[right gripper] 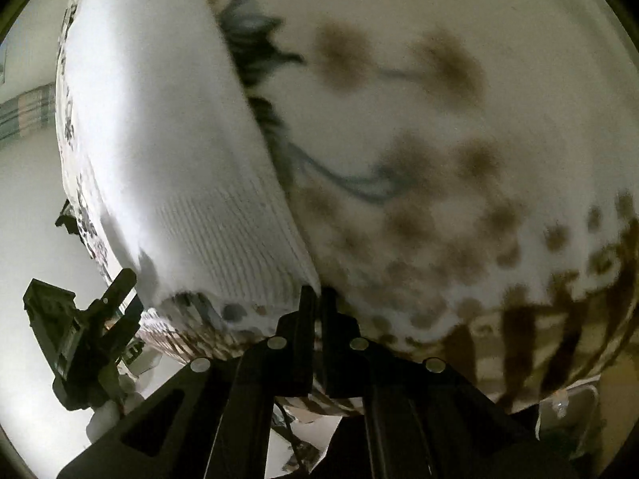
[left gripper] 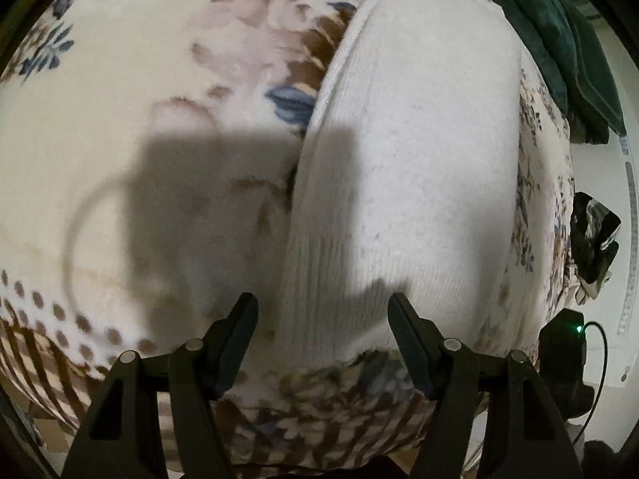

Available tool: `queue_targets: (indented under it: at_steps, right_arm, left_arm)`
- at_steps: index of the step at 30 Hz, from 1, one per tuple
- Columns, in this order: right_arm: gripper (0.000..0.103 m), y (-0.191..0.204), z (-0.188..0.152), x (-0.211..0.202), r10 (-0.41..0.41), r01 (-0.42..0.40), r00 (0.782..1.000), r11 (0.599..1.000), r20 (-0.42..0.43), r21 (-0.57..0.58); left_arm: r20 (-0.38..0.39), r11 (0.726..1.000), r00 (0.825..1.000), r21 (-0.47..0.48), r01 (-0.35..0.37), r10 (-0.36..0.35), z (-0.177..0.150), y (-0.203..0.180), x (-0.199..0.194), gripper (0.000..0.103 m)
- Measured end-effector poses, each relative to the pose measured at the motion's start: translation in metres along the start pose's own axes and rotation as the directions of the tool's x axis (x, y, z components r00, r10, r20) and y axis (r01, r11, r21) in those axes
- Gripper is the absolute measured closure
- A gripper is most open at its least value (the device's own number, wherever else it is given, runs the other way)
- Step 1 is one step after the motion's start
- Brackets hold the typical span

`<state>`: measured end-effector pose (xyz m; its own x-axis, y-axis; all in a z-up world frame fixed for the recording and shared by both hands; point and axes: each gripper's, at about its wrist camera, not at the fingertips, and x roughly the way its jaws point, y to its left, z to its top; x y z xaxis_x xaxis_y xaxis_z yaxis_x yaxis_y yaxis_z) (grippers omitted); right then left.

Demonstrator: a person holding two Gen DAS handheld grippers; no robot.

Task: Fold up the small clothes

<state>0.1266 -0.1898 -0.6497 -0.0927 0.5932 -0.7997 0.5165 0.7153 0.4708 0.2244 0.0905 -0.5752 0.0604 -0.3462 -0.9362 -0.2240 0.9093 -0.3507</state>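
White ribbed garment (left gripper: 399,167): I'm pinching its corner in the clenched right gripper (right gripper: 317,299), left gripper (left gripper: 321,311) hanging released; that thin pinch could slip off.

White ribbed garment (left gripper: 407,183); cream floral blanket (left gripper: 120,92).

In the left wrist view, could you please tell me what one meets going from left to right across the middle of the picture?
Floral blanket → white ribbed knit garment → a narrow strip of the same blanket → dark green cloth at the upper right and a dark patterned item at the right edge.
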Motion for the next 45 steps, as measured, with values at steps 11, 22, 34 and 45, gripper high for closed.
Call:
queue_targets:
  at_steps: [11,22,34,45]
  right_arm:
    - [0.045,-0.022,0.034,-0.042,0.149,-0.150,0.989,0.988,-0.009,-0.035]
    - [0.037,-0.040,0.062,-0.012,0.397,-0.396,0.918,0.915,-0.011,0.073]
    - [0.087,-0.008,0.050,-0.054,0.399,-0.399,0.917,0.917,0.015,0.007]
    - [0.088,0.081,0.105,-0.169,0.483,-0.460,0.855,0.874,0.187,-0.155]
  left_arm:
    - [0.002,0.996,0.996,0.001,0.089,-0.089,0.017,0.015,0.011,0.038]
    - [-0.002,0.990,0.990,0.043,0.138,-0.138,0.021,0.007,0.018,0.041]
    - [0.065,0.976,0.975,0.057,0.209,-0.212,0.018,-0.013,-0.034,0.091]
    - [0.264,0.935,0.907,0.226,0.273,-0.328,0.137,-0.089,-0.097,0.091]
